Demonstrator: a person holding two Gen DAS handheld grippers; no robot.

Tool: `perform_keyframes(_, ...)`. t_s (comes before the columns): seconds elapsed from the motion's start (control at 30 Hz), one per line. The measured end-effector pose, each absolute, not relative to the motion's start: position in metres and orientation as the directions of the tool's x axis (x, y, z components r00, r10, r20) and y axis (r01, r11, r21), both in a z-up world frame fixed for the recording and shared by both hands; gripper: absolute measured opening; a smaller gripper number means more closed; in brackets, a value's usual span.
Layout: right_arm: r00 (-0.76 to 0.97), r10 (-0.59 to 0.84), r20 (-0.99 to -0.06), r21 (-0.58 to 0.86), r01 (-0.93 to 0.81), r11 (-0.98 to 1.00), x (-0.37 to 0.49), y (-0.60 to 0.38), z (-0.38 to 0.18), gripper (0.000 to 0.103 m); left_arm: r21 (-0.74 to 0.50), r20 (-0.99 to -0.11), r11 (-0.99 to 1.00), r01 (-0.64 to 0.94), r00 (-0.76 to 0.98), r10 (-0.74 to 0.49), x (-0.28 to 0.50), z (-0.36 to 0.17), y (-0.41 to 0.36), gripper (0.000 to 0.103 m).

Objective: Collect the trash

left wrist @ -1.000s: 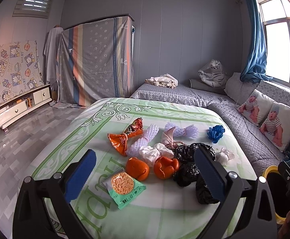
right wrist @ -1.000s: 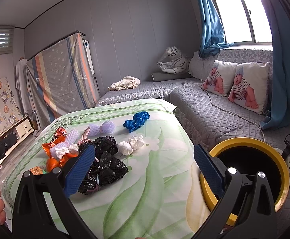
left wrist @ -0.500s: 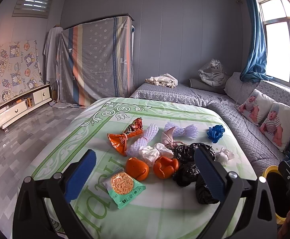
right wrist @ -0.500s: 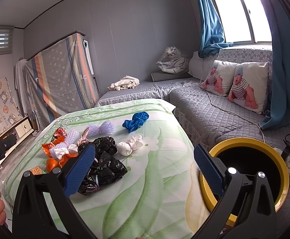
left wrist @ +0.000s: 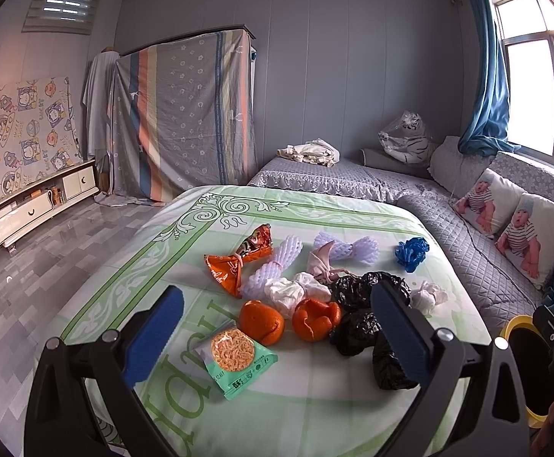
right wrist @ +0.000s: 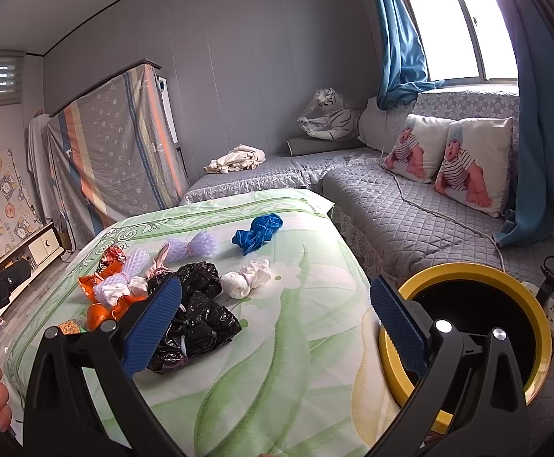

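1. Spreading across the foreground of both wrist views, the green floral sheet (left wrist: 315,411) covers the surface that carries all the trash; nothing is lifted off it yet.
2. Beside the surface's right edge stands one yellow-rimmed bin (right wrist: 467,274), open-topped and directly ahead of the right gripper (right wrist: 273,323); in the left wrist view it shows only as a sliver at the far right.
3. Both tools hang above the near edge with jaws spread wide and empty: the left gripper (left wrist: 277,335) frames the near-left items, the right one frames the black bags and the bin.
4. Three crumpled black plastic bags (left wrist: 357,333) lie bunched together, the closest trash to the right gripper, just ahead and left of its left pad, so that hand looks better placed for them.
5. Two purple foam fruit nets (left wrist: 273,266) lie slanted, long axes running away from the jaws.
6. Two orange peels (left wrist: 261,321) sit side by side straight ahead of the left jaws.
7. One green snack packet (left wrist: 235,358) lies nearest the left gripper, tilted diagonally.
8. One orange wrapper (left wrist: 225,270), two white tissue wads (right wrist: 244,280), one blue bag (right wrist: 257,232) and a pinkish scrap complete the pile.
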State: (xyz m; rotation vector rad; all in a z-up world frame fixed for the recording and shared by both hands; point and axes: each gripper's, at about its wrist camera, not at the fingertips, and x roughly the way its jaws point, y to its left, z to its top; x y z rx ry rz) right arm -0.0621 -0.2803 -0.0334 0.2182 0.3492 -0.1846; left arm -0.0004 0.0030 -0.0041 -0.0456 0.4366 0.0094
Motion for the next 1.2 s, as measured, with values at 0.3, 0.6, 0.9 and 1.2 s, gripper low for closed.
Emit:
perform_keyframes(0.3,0.923,-0.141,-0.358,0.182,0.217,0.959,-0.062,-0.283,-0.030,0.095,-0.039,-0.424,0.999,-0.013,0.906,-0.005,0.000,-0.002,0.002,0.095)
perform_keyframes(0.6,0.921,-0.154,-0.358,0.177,0.229,0.957,-0.062,-0.285,-0.029,0.095,-0.033,-0.409,0.999,0.007,0.912,-0.019,-0.004,-0.001,0.003,0.095)
perform_keyframes(0.9,0.927,-0.170,-0.334,0.116,0.219,0.969,-0.042,-0.295,-0.022,0.095,-0.097,-0.471,0.985,0.143,0.865,-0.172,0.015,-0.016,0.016,0.095)
perform_keyframes(1.2,0.857,0.238,-0.457,0.364,-0.064,0.929,0.022,-0.319,-0.028,0.095,-0.166,-0.547,0.954,0.249,0.782,-0.299,0.035,-0.060,0.050,0.095)
